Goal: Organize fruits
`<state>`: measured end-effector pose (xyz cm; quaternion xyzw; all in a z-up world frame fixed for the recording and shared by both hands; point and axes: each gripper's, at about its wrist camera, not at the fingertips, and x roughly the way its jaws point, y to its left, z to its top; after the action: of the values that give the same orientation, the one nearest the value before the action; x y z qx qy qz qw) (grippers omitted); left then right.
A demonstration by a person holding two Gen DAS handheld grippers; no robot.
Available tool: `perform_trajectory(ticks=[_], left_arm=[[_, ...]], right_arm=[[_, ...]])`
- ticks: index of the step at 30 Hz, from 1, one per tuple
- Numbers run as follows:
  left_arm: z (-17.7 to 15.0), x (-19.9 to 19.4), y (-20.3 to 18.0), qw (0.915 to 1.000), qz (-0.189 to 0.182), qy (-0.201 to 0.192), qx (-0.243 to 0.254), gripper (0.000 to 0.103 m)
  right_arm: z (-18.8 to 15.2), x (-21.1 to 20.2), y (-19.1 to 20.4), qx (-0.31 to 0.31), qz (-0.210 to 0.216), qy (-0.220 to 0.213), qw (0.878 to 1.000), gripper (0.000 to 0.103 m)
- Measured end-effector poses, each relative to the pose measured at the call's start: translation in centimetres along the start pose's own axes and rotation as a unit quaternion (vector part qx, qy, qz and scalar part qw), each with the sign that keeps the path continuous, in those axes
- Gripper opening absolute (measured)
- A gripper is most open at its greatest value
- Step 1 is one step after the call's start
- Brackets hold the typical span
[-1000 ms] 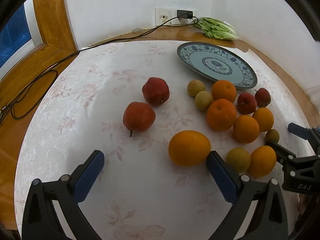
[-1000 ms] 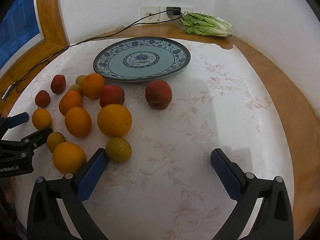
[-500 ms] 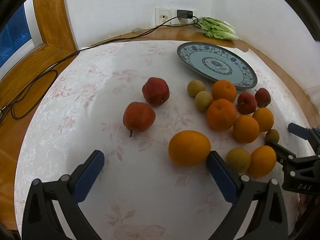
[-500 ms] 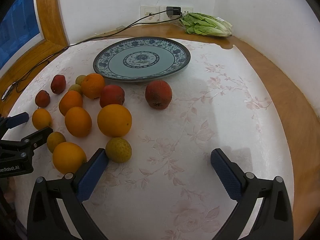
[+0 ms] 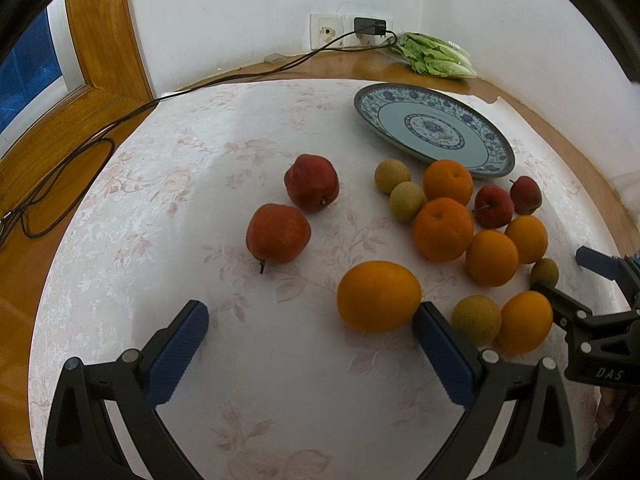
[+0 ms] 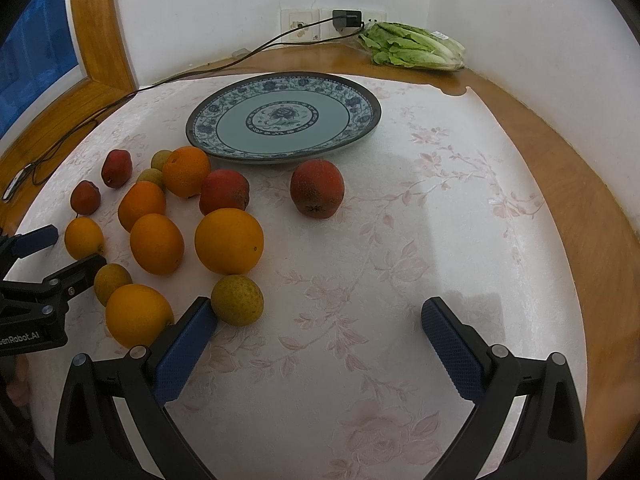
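Observation:
Several oranges, red apples and small green-yellow fruits lie loose on the white floral tablecloth. A blue-patterned plate (image 5: 434, 128) stands empty behind them; it also shows in the right wrist view (image 6: 284, 118). My left gripper (image 5: 310, 330) is open and empty, low over the cloth, its right finger beside a large orange (image 5: 378, 297). Two red apples (image 5: 278, 234) (image 5: 312, 183) lie ahead of it. My right gripper (image 6: 318, 330) is open and empty, its left finger next to a green-yellow fruit (image 6: 237, 299). A red apple (image 6: 317, 188) lies in front of the plate.
A black cable (image 5: 120, 120) runs from a wall charger (image 5: 370, 26) across the wooden ledge at left. A bag of lettuce (image 6: 412, 46) lies at the back right corner. The table's wooden rim (image 6: 600, 216) curves along the right, close to the white wall.

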<state>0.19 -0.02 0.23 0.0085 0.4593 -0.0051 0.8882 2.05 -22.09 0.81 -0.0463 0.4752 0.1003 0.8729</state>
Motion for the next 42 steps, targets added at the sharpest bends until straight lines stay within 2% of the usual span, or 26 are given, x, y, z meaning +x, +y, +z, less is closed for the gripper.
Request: perform_trajectory(ticks=[13, 18, 23, 30, 33, 39, 42], left_arm=[[-0.6, -0.3, -0.1, 0.9999, -0.003, 0.006, 0.009, 0.102], [-0.9, -1.5, -0.6, 0.9998, -0.013, -0.003, 0.013, 0.1], [-0.6, -2.2, -0.9, 0.9996, -0.027, -0.007, 0.008, 0.094], [-0.1, -2.0, -1.3, 0.9991, -0.042, 0.001, 0.0, 0.079], [0.0, -1.6, -1.4, 0.9991, -0.043, 0.006, -0.001, 0.076], [0.2, -1.2, -1.4, 0.999, -0.043, 0.006, -0.006, 0.06], [0.2, -1.2, -1.3, 0.9989, -0.046, 0.005, -0.007, 0.058]], right_arm=[[-0.6, -1.0, 0.6, -0.017, 0.025, 0.01, 0.999, 0.096], [-0.6, -1.4, 0.7, -0.016, 0.038, 0.007, 0.999, 0.09], [-0.4, -1.8, 0.4, -0.009, 0.048, -0.002, 0.999, 0.077], [-0.2, -1.7, 0.7, -0.01, 0.075, -0.001, 0.997, 0.056], [-0.1, -1.6, 0.9, -0.015, 0.077, -0.003, 0.997, 0.051], [-0.1, -1.5, 1.5, -0.026, 0.078, -0.009, 0.997, 0.041], [0.0, -1.4, 1.6, -0.028, 0.079, -0.011, 0.996, 0.039]])
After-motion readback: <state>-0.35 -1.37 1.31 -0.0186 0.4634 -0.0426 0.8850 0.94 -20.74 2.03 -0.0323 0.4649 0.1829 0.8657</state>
